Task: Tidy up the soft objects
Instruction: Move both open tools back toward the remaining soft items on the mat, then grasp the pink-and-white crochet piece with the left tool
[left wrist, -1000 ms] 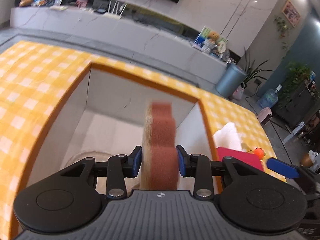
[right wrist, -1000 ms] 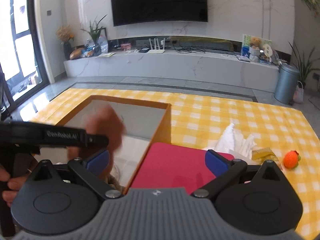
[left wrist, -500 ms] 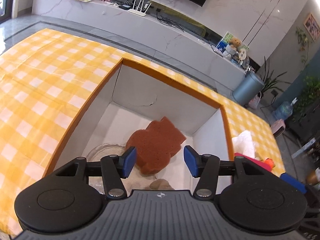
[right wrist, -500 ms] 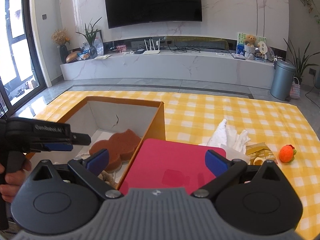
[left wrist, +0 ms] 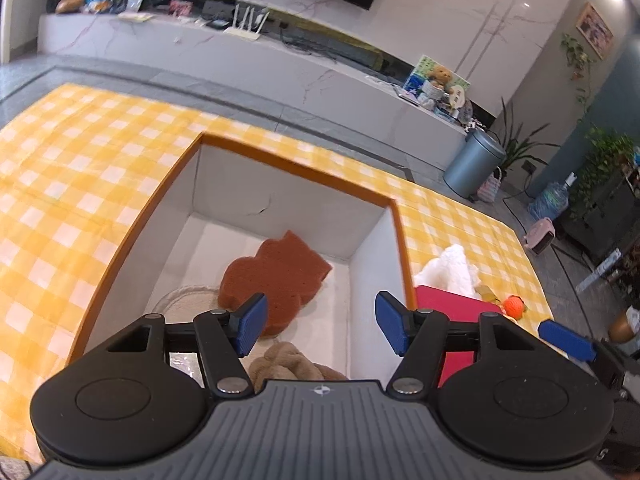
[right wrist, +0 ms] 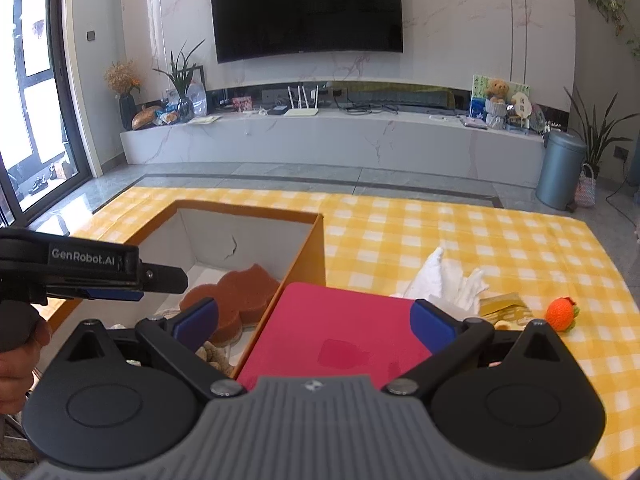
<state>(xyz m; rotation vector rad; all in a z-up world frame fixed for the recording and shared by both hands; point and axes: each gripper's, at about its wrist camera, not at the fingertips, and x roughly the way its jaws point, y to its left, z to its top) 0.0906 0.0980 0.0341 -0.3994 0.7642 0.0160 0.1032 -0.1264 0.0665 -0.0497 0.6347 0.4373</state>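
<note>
A brown sponge point(left wrist: 276, 276) lies flat on the floor of the orange-rimmed box point(left wrist: 296, 176); it also shows in the right wrist view point(right wrist: 236, 296). My left gripper point(left wrist: 318, 328) is open and empty above the box's near end. A tan plush item point(left wrist: 288, 364) lies under it. My right gripper point(right wrist: 314, 320) is open and empty above a red mat point(right wrist: 332, 336). A white cloth point(right wrist: 448, 280) and an orange knitted ball point(right wrist: 560, 314) lie on the checked tablecloth to the right.
A clear round dish point(left wrist: 180, 300) sits in the box's left part. A yellow wrapper point(right wrist: 504, 308) lies beside the cloth. The yellow checked cloth point(right wrist: 440, 224) covers the table around the box. The left gripper's body point(right wrist: 92, 264) reaches over the box.
My left gripper opened and let go of the brown sponge, which dropped into the box and lies flat. The left gripper then rose and its jaws widened. The right gripper stayed open.
</note>
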